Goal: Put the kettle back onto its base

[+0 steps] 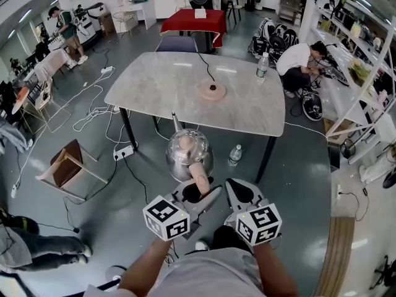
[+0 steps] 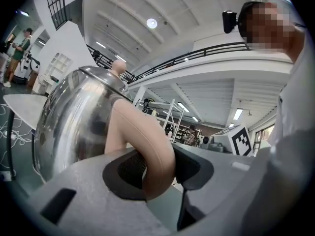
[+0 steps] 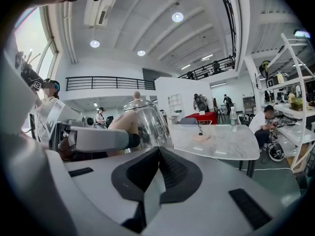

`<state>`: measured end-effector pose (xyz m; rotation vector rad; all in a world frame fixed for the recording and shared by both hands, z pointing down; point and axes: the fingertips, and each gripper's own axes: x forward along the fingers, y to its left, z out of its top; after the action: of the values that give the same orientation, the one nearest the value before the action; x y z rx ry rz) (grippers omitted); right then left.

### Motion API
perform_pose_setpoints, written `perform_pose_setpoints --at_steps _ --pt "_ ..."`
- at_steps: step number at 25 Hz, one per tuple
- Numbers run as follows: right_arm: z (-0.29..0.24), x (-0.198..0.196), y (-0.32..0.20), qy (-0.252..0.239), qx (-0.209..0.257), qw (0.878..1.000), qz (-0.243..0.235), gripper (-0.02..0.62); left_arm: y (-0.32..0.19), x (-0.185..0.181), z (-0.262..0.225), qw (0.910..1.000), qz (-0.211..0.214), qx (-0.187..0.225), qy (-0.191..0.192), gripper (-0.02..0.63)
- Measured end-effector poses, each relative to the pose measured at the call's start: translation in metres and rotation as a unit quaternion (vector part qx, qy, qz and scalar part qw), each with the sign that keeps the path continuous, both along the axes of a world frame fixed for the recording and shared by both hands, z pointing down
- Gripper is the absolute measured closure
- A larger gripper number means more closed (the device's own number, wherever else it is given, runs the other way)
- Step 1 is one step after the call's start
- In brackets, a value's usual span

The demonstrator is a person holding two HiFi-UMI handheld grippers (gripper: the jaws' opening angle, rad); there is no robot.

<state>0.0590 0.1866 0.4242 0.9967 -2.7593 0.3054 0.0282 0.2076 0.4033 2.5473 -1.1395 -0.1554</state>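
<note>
One step in hand, the carry: left gripper (image 1: 199,195) jaws clamp the kettle (image 1: 187,155) handle (image 2: 147,146), short of the desk's (image 1: 154,82) near edge. Right gripper (image 1: 239,193) jaws together, empty. Next: lift over and centre on the mid-desk base (image 1: 211,91).

- Water bottle (image 1: 262,67) upright at the tabletop's (image 1: 154,85) two-o'clock corner.
- Second bottle (image 1: 234,155) on the floor, five o'clock of the tabletop.
- Red-covered table (image 1: 195,22) at twelve o'clock.

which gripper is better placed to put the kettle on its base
Left: the left gripper holds the kettle by its handle, facing the base; the right gripper is shut, empty.
</note>
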Motion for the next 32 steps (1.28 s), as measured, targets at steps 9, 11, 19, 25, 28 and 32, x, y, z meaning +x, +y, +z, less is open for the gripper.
perform_pose_setpoints --at_steps 9,11,19,25,28,32 --pt "0.01 -0.006 -0.056 -0.006 -0.008 1.0 -0.013 0.591 -0.049 -0.004 0.006 0.9999 -0.013 0.001 -0.002 0.454" --pt "0.012 -0.006 -0.073 -0.005 -0.012 1.0 -0.017 0.591 -0.064 -0.005 0.007 0.9999 -0.017 0.001 0.001 0.453" --pt "0.013 -0.006 -0.142 -0.003 -0.019 0.999 -0.027 0.591 -0.13 -0.005 0.004 0.9996 -0.027 0.001 0.004 0.453" --pt "0.013 -0.004 -0.184 -0.01 -0.027 0.999 -0.042 0.591 -0.17 -0.001 0.004 0.9993 -0.038 -0.007 0.003 0.451" --pt "0.014 -0.001 -0.205 -0.017 -0.03 0.998 -0.049 0.591 -0.19 0.001 0.005 0.9988 -0.046 -0.01 0.007 0.451" --pt "0.013 0.005 -0.227 -0.028 -0.032 0.997 -0.059 0.591 -0.211 0.006 0.005 0.9981 -0.059 -0.013 0.011 0.451"
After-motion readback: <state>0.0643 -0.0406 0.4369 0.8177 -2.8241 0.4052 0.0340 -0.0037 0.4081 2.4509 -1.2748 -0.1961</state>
